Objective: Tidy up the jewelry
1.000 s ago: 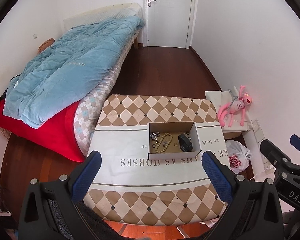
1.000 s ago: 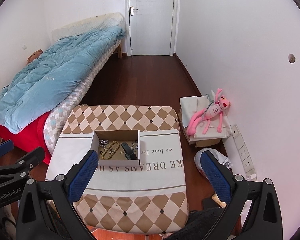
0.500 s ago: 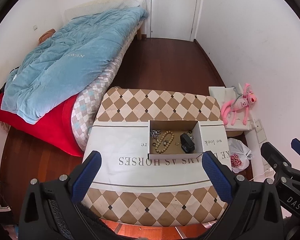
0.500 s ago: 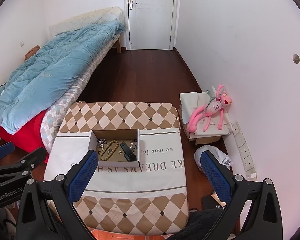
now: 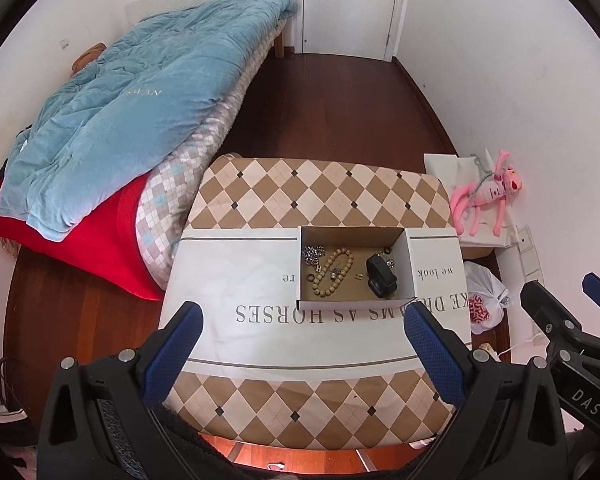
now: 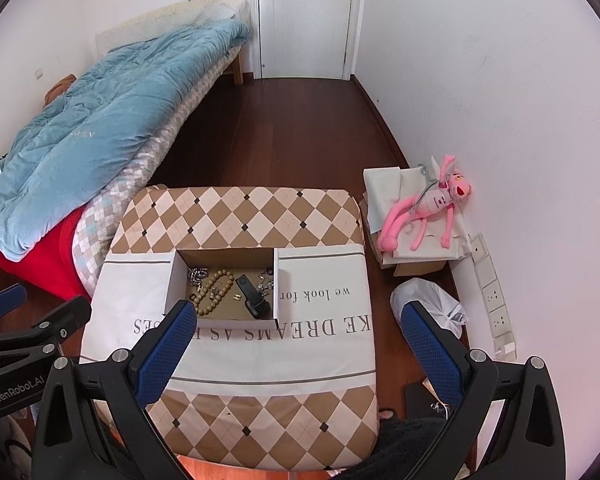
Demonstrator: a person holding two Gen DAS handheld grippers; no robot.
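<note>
Beyond my worktop point(image 5: 260, 184) I see a bed point(image 5: 204, 148) with a blue quilt point(image 5: 140, 100), a pink plush toy point(image 6: 424, 212) against the wall, a white plastic bag point(image 6: 428, 304) on the floor, and a white door point(image 6: 304, 16).

Black plastic frames w/ silver screws, blue textured fingers point(image 5: 174, 350), "GenRobot.AI"/"DAS" markings.

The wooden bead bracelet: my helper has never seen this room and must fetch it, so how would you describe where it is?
On the low table with the diamond-patterned cloth stands an open shallow cardboard box. The loop of round tan wooden beads lies on its floor, left of middle, between a silver chain and a black watch-like device. It is the only beaded loop there.
</note>
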